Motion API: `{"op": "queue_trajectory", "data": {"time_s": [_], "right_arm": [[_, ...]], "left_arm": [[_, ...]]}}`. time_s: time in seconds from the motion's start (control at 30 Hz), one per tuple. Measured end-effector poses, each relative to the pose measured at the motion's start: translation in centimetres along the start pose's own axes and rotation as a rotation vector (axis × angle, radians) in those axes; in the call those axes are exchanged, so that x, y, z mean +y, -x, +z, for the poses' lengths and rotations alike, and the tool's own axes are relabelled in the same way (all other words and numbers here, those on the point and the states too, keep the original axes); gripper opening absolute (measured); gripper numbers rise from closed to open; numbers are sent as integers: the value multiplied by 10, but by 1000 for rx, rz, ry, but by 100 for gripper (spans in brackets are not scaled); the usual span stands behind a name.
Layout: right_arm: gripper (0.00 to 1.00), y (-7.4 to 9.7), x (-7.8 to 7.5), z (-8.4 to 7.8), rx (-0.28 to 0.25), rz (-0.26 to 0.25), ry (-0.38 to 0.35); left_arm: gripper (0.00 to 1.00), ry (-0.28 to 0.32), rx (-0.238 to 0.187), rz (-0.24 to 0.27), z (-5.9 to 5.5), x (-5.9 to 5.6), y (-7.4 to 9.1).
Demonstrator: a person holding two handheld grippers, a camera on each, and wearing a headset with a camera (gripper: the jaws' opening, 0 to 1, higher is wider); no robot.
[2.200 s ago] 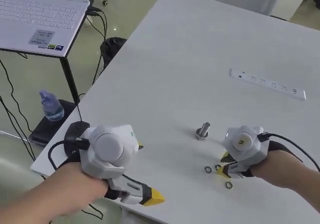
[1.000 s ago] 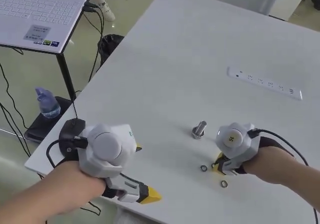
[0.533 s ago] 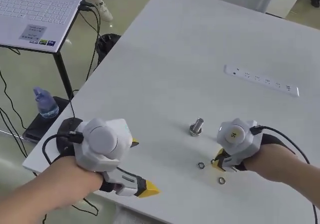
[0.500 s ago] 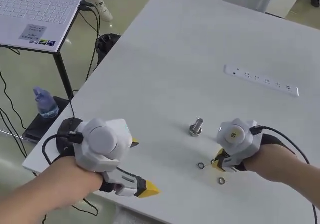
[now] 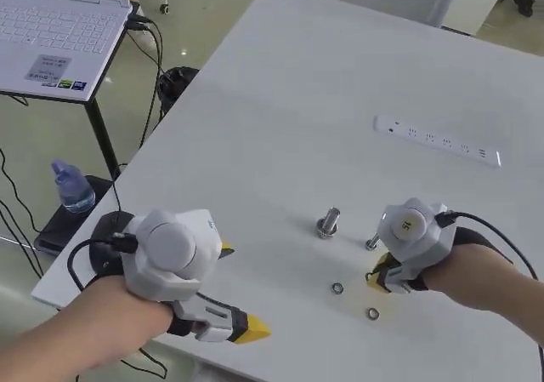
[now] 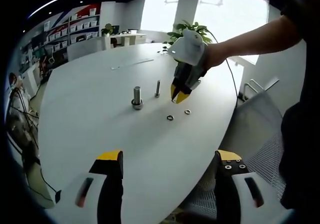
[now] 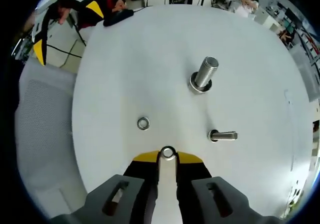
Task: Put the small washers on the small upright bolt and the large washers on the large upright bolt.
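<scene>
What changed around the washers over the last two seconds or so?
The right hand-held gripper closed on the middle washer of the three and lifted it off the table. The other two washers, the large bolt and the open left hand-held gripper kept their places.

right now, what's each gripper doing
left gripper: open, empty
right gripper: shut on a washer

Left tongs (image 6: 165, 156) spread wide, right tongs (image 7: 168, 156) pinched
</scene>
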State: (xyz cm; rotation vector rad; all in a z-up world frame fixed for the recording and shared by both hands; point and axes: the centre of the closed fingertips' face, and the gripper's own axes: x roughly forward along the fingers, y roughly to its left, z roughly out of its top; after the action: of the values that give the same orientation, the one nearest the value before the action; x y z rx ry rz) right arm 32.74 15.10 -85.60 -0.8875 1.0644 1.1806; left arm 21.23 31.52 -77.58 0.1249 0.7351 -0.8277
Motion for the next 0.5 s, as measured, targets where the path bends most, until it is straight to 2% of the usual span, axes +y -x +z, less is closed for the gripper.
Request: {"op": "queue_trajectory", "data": {"time_s": [0.33,0.5], "right_arm": [[12,12,-10,-16,16,-19,-9],[12,16,-17,-14,6,-42,-15]], "left_arm": [[74,-11,4,-20,3,-6,-7],[74,-16,10,-23,2,-7,-6]]}}
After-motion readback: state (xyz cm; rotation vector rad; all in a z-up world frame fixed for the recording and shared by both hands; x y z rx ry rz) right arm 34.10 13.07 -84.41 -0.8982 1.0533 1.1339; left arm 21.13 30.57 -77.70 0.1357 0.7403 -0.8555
